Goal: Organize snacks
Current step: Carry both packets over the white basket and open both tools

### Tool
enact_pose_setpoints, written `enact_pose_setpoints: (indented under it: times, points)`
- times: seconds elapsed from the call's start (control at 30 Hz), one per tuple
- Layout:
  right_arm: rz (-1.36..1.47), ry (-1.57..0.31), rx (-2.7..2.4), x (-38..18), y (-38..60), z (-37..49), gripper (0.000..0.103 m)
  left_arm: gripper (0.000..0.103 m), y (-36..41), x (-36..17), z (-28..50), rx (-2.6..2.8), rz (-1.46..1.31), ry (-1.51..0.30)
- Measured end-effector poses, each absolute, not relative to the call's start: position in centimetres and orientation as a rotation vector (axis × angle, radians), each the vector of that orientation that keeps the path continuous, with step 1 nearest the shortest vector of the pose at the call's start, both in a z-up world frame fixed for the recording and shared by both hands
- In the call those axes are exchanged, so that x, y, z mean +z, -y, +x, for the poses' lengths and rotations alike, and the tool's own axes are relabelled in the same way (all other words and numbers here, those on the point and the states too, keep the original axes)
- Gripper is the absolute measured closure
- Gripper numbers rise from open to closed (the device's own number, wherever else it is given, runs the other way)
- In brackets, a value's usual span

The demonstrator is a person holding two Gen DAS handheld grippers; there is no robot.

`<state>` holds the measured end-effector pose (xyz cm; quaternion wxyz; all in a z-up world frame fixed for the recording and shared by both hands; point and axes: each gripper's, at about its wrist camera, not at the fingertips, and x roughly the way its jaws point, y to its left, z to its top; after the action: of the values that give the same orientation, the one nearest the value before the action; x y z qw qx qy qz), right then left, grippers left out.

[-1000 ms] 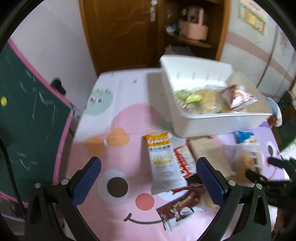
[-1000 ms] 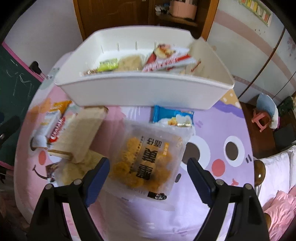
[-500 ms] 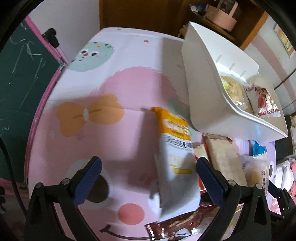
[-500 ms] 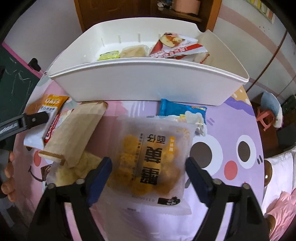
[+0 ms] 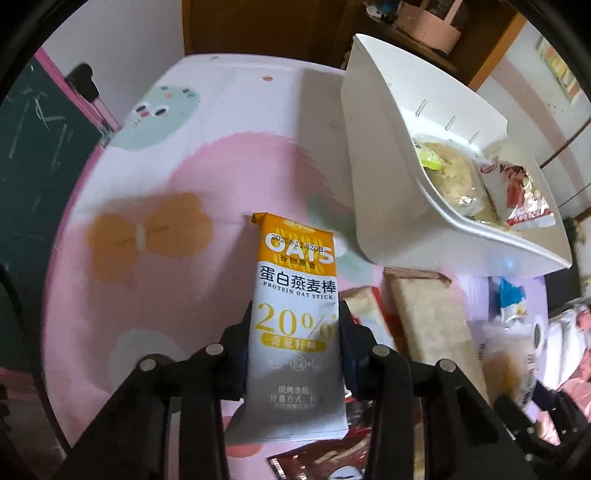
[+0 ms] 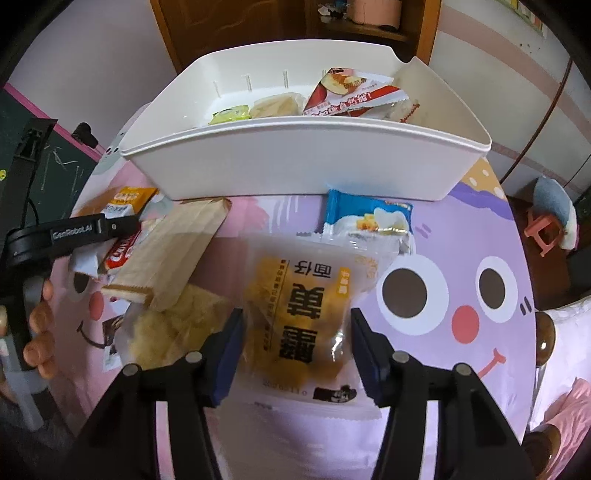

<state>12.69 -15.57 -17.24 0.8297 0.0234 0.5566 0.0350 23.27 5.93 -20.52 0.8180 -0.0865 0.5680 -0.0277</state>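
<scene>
Cartoon-printed pink and lilac tablecloth (image 6: 461,236) lies under everything. Nearest, my left gripper (image 5: 295,354) has just clamped across the protein oat stick (image 5: 295,317), a light, slick foil pack, stiff enough mid-body. My right gripper (image 6: 295,350) has been closing around the soft, crushable bag of fried snacks (image 6: 306,306); whether its pads press yet, I cannot tell. Beyond stands the white bin (image 6: 306,162), then a wooden door (image 6: 229,26).

Orange-white oat stick packet (image 5: 295,325) clamped upright, yellow snack bag (image 6: 299,314) flat before white bin (image 6: 295,162)
</scene>
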Motion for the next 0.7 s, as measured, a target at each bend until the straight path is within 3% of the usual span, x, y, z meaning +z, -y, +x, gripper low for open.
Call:
enact_pose_setpoints:
  times: [0.17,0.7]
  points:
    - [0.079,-1.144,0.095,-15.5,16.0,11.9,0.048,0.067,-6.1,-17.7,21.4,-0.052,-0.160,-1.144]
    - [0.147,-0.856,0.190,-2.1,18.8,9.1,0.048,0.066,-2.5,-0.1,13.4,-0.177,-0.026,-0.803]
